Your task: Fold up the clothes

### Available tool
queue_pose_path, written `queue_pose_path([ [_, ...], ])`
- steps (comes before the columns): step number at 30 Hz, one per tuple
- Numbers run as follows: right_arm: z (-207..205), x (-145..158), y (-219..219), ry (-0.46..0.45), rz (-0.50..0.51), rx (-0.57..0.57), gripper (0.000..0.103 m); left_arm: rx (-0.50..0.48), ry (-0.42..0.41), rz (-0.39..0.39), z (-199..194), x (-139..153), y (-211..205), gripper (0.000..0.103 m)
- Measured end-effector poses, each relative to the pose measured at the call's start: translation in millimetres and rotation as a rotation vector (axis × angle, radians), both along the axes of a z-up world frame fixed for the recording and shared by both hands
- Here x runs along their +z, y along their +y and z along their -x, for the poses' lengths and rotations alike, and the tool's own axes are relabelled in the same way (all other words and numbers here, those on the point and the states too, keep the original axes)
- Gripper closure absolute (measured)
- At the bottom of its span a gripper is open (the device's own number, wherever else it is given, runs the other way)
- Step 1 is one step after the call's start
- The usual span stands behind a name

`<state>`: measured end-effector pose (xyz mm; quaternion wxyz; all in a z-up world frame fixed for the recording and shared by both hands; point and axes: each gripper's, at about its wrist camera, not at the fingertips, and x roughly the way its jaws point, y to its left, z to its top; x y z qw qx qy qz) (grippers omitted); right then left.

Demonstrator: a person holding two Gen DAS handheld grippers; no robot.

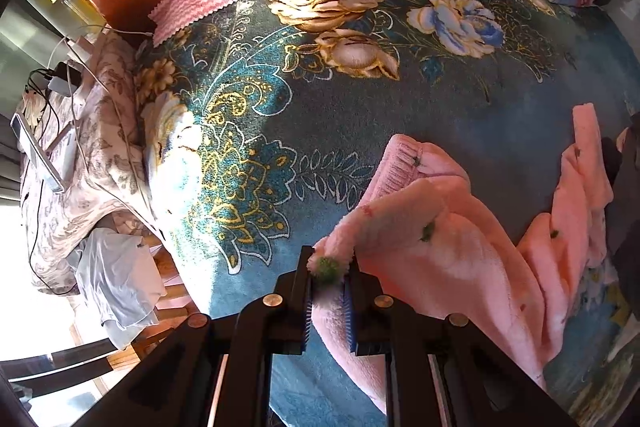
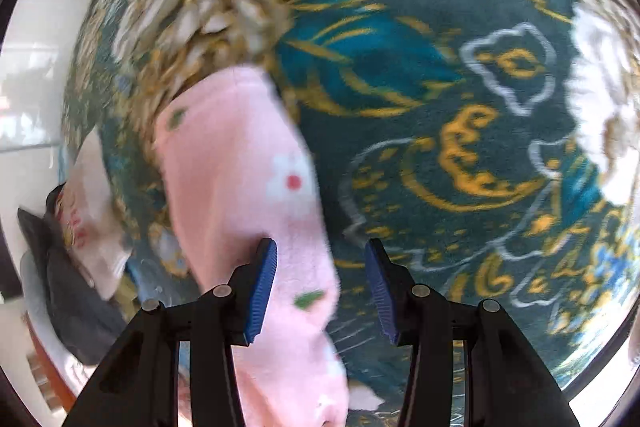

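On floral blanket (image 1: 400, 115) — left gripper (image 1: 329, 269) clamps pink garment (image 1: 452, 247); right gripper (image 2: 322, 267) spread wide.

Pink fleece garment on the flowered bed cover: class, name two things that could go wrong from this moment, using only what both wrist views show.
1. The left gripper pinches only a small edge of the pink garment; the fleece might slip free when pulled.
2. The right gripper is open, with the garment lying only against its left finger, so closing now could miss or bunch the cloth. That view is blurred.
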<state>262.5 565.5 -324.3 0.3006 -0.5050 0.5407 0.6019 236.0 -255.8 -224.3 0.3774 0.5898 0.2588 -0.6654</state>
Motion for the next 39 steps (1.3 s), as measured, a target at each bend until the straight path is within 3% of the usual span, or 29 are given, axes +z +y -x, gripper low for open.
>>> queue_pose_path([
  [2, 22, 4, -10, -0.007, -0.016, 0.089, 0.056, -0.001, -0.001, 0.002, 2, 0, 4, 0.089],
  [4, 44, 9, -20, -0.013, -0.032, 0.178, 0.063, -0.013, 0.003, 0.001, 6, 0, 11, 0.089],
  [6, 69, 17, -33, 0.016, -0.046, 0.245, 0.100, -0.031, 0.005, 0.000, 10, 0, 19, 0.089],
  [8, 93, 26, -51, 0.039, -0.060, 0.313, 0.101, -0.027, 0.001, 0.000, 15, 0, 26, 0.089],
  [10, 105, 27, -68, 0.100, -0.018, 0.377, 0.102, 0.030, -0.005, 0.002, 18, 1, 30, 0.089],
  [14, 124, 32, -100, 0.180, 0.039, 0.515, 0.100, 0.037, 0.002, 0.002, 16, 4, 28, 0.089],
  [17, 108, 39, -84, 0.262, 0.089, 0.494, 0.100, 0.053, 0.000, 0.001, 11, 2, 24, 0.089],
  [20, 84, 43, -52, 0.233, 0.000, 0.437, 0.093, 0.082, -0.002, -0.004, 3, -2, 22, 0.089],
  [22, 82, 33, -45, 0.217, 0.012, 0.415, 0.092, 0.097, -0.007, -0.008, -1, -6, 22, 0.089],
  [25, 80, 18, -34, 0.193, 0.031, 0.382, 0.078, 0.110, -0.018, -0.009, -6, -9, 23, 0.089],
  [26, 79, 13, -31, 0.185, 0.037, 0.371, 0.068, 0.124, -0.021, -0.007, -7, -10, 23, 0.089],
  [29, 77, -3, -20, 0.161, 0.055, 0.338, 0.066, 0.141, -0.023, -0.004, -10, -7, 22, 0.089],
  [31, 68, 7, -13, 0.161, 0.033, 0.319, 0.066, 0.146, -0.023, 0.003, -10, -2, 21, 0.089],
  [33, 57, 23, -6, 0.167, -0.001, 0.301, 0.067, 0.147, -0.016, 0.007, -10, 3, 19, 0.089],
  [34, 52, 31, -2, 0.170, -0.018, 0.292, 0.073, 0.145, -0.010, 0.007, -10, 6, 19, 0.089],
  [35, 46, 39, 2, 0.173, -0.036, 0.284, 0.099, 0.143, -0.003, 0.008, -9, 10, 19, 0.089],
  [39, 24, 72, 17, 0.184, -0.104, 0.248, 0.100, 0.128, 0.056, 0.005, 2, 34, 18, 0.089],
])
